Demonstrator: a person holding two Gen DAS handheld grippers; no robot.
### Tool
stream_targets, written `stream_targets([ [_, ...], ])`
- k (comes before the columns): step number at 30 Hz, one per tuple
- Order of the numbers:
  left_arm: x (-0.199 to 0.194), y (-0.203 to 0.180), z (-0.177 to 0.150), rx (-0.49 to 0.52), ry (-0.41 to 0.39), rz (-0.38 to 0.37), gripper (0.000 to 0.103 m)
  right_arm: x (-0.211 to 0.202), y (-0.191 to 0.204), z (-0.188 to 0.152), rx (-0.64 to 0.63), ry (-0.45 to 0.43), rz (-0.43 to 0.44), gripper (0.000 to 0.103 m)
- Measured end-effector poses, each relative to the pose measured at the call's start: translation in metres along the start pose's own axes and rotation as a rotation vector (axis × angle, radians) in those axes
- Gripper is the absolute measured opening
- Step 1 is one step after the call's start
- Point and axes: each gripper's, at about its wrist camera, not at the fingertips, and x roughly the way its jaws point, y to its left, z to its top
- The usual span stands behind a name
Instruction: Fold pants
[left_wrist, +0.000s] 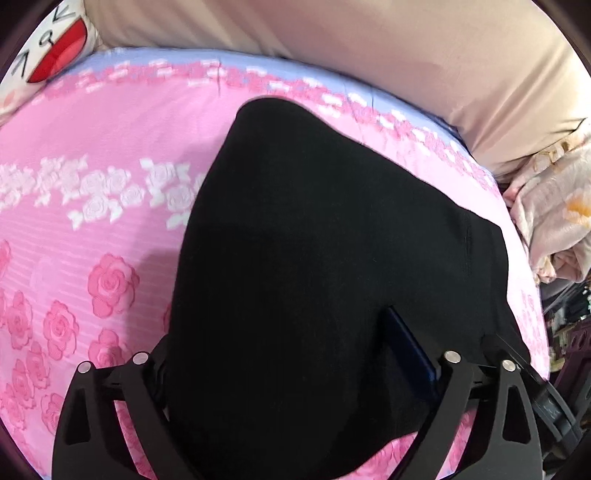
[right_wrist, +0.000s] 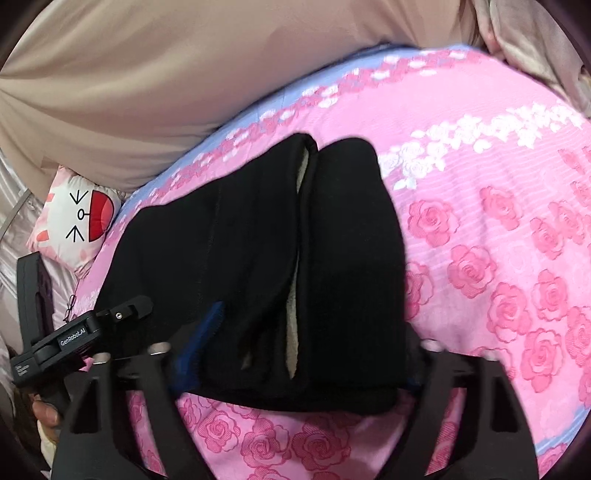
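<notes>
The black pants (left_wrist: 332, 258) lie folded lengthwise on the pink rose bedspread (left_wrist: 92, 240). In the left wrist view the cloth drapes over and between the fingers of my left gripper (left_wrist: 295, 369), whose jaws stand wide apart; a blue pad (left_wrist: 410, 350) shows under the cloth. In the right wrist view the pants (right_wrist: 295, 258) show two stacked legs with a pale lining at the hem. My right gripper (right_wrist: 295, 354) also stands wide around the near edge of the pants. The left gripper's body (right_wrist: 74, 332) shows at the left.
A beige headboard cushion (left_wrist: 369, 48) runs along the far side of the bed. A cartoon-face pillow (right_wrist: 79, 218) lies at the bed's corner. Crumpled pale bedding (left_wrist: 554, 221) lies past the bed's right edge.
</notes>
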Motion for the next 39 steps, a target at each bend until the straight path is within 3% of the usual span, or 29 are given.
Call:
stream_targets([
  [2, 0.003, -0.005, 0.000, 0.003, -0.009, 0.022, 0.097, 0.002, 0.006, 0.000, -0.027, 0.001, -0.033, 0.096],
  [4, 0.004, -0.008, 0.000, 0.027, -0.010, 0.032, 0.091, 0.000, 0.013, -0.001, -0.060, -0.019, -0.058, 0.072],
  [6, -0.006, -0.014, -0.001, 0.058, -0.040, 0.043, 0.062, -0.007, 0.016, 0.000, -0.078, -0.032, -0.036, 0.051],
  [7, -0.013, -0.020, -0.002, 0.090, -0.058, 0.052, 0.053, -0.010, 0.019, 0.000, -0.090, -0.037, -0.033, 0.045],
  [9, -0.022, -0.032, -0.005, 0.162, -0.084, 0.083, 0.041, -0.013, 0.023, 0.000, -0.109, -0.043, -0.034, 0.042],
  [12, -0.031, -0.037, -0.009, 0.185, -0.094, 0.087, 0.038, -0.019, 0.021, 0.002, -0.087, -0.046, 0.001, 0.039],
  [20, -0.058, -0.037, -0.021, 0.184, -0.060, 0.021, 0.038, -0.054, 0.022, -0.007, -0.071, -0.040, 0.064, 0.038],
  [31, -0.042, -0.042, -0.038, 0.220, -0.041, 0.105, 0.044, -0.039, 0.005, -0.015, -0.010, -0.005, 0.073, 0.042],
  [34, -0.037, -0.040, -0.038, 0.207, -0.033, 0.114, 0.052, -0.030, -0.005, -0.016, 0.032, 0.015, 0.099, 0.050],
  [38, -0.026, -0.031, -0.037, 0.158, -0.031, 0.128, 0.080, -0.023, -0.015, -0.018, 0.074, 0.011, 0.144, 0.057],
  [39, -0.022, -0.026, -0.036, 0.135, -0.024, 0.107, 0.077, -0.024, -0.013, -0.018, 0.067, 0.009, 0.139, 0.054],
])
